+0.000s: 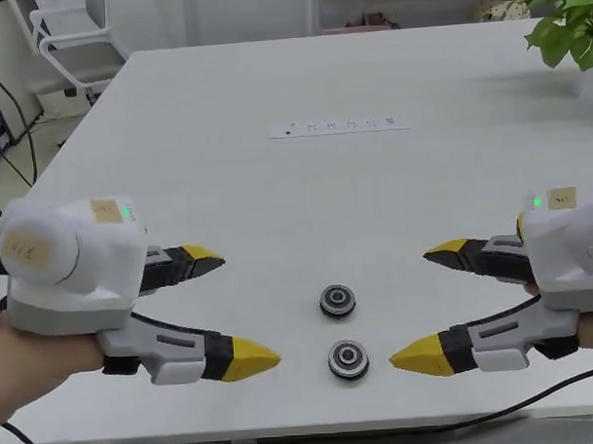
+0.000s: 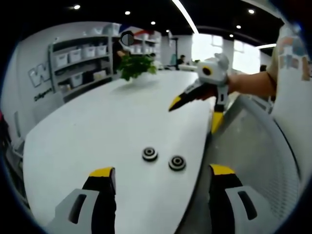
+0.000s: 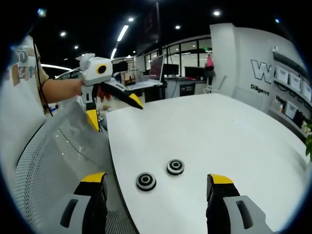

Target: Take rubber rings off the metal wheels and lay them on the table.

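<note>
Two wheels near the worktop's (image 1: 227, 185) front edge: near wheel (image 1: 348, 359), far wheel (image 1: 337, 300), rubber rings (image 1: 333, 362) apparently on. Left claw (image 1: 249, 308) and right claw (image 1: 409, 304) flank them, both spread, empty. Best to pin a hub with one and peel with the other. Head view adds a socket strip (image 1: 338, 128) farther back; left gripper view adds shelving (image 2: 80, 63).

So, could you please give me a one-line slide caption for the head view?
Left gripper and right gripper, both open, flank two ringed wheels on a white table.

Head view looks down; opposed gripper views share wheels (image 1: 338, 300).
</note>
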